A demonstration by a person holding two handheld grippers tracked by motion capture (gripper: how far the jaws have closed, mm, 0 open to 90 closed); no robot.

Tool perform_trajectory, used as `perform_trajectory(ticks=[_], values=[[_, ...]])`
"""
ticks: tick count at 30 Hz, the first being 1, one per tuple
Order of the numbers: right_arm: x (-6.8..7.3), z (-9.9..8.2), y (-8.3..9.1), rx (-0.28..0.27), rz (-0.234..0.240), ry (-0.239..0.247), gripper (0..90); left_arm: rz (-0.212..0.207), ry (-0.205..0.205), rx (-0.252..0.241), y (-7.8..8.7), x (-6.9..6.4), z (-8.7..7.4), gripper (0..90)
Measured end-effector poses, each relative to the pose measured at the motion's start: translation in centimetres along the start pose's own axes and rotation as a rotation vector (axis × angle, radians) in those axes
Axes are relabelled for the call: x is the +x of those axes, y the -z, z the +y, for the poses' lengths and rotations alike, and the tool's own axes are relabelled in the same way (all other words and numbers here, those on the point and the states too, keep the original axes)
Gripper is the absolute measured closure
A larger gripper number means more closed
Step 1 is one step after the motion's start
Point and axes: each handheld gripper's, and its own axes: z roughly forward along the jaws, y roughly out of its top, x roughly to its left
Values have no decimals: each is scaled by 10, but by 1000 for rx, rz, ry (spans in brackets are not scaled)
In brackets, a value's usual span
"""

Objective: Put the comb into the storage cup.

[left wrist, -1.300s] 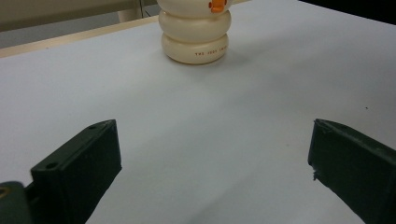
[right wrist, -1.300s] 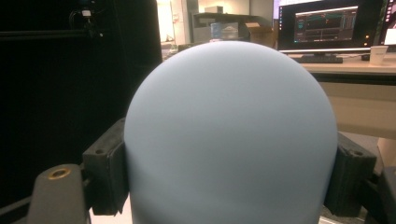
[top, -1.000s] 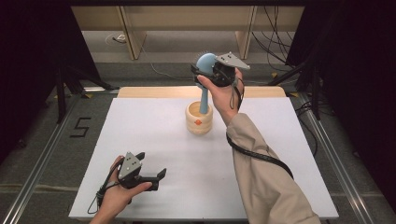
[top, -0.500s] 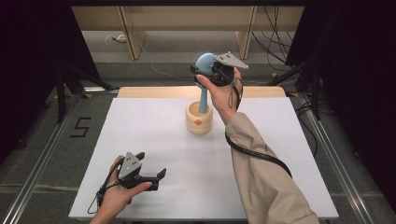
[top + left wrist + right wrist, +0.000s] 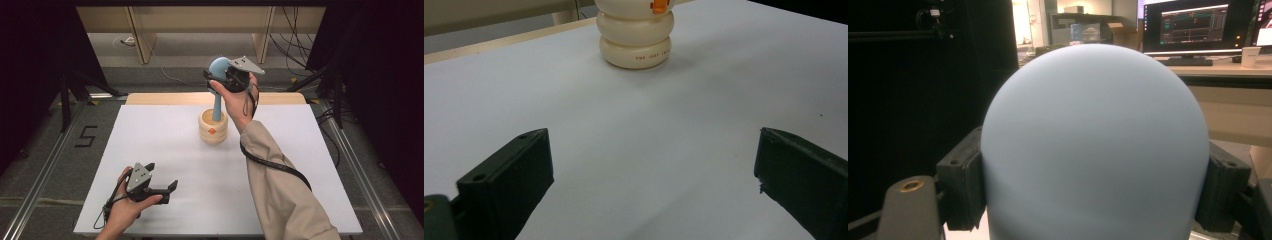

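A cream, ribbed, rounded holder (image 5: 213,128) with a small orange mark on its front stands on the white table (image 5: 300,165), near the middle of the far edge. A light-blue tool with a round ball-shaped head and a slim straight stem (image 5: 218,102) stands upright in the holder, its stem going down into the open top.

The right gripper (image 5: 225,79) is held above the holder, over the far edge of the table, and its two black jaws are clamped on either side of the tool's round blue head. In the right gripper view the blue head (image 5: 1095,145) sits squarely between the jaws, touching both. The right hand (image 5: 239,102) wraps the gripper's body, with a beige sleeve (image 5: 285,200) running back to the near edge, and a black cable (image 5: 272,165) trails along it.

The left gripper (image 5: 161,189) rests low near the table's near-left corner, held by the left hand (image 5: 125,210). Its jaws stand wide apart with nothing between them, pointing toward the holder, which in the left gripper view (image 5: 636,40) stands well apart from them across bare white surface.
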Motion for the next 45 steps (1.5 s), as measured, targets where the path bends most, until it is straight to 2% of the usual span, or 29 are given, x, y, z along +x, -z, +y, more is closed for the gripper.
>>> perform_trajectory(ticks=[45], values=[[1,-15,-7,1,-3,14,205,3,3,0,0,0,-1,20]])
